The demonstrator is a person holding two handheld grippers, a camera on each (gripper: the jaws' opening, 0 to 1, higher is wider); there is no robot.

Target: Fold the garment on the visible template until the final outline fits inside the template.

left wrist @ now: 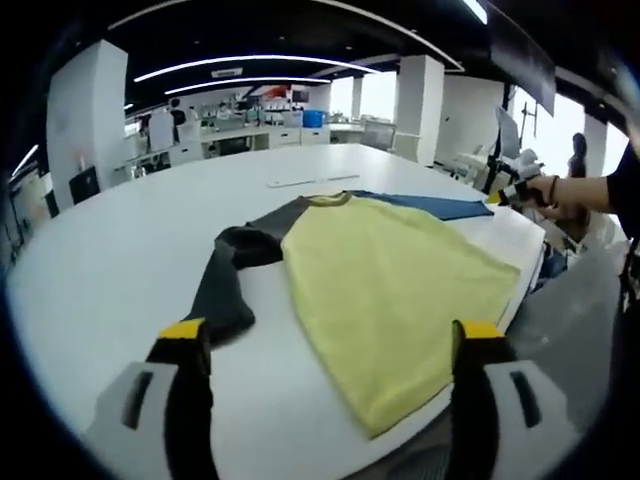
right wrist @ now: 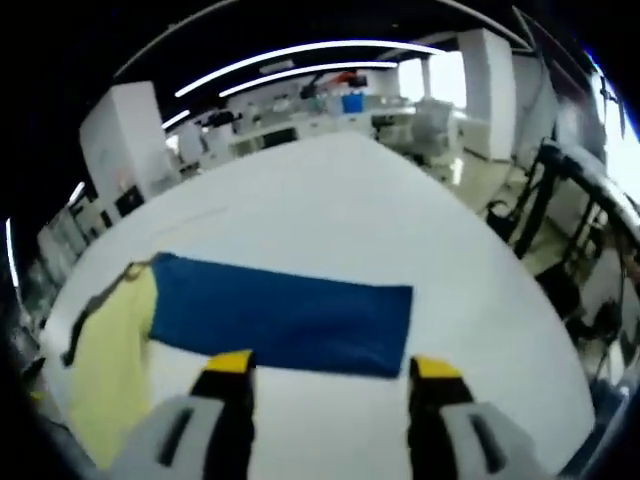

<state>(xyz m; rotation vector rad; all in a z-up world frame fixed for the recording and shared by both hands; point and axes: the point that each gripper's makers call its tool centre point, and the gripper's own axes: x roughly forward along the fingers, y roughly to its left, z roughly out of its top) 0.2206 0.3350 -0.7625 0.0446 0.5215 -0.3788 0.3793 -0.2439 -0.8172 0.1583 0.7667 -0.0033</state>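
Holding both grippers above the white table (left wrist: pixel 120 260) | left gripper (left wrist: pixel 335 345) spread, empty, near the yellow garment (left wrist: pixel 390 280) lying flat with its dark sleeve (left wrist: pixel 225 285) | right gripper (right wrist: pixel 325 372) spread, empty, at the blue template (right wrist: pixel 285 315) beside the garment | we see a hand (left wrist: pixel 540 188) past the garment's far edge.

Yellow garment (left wrist: pixel 390 290) beside blue template (right wrist: pixel 285 315)
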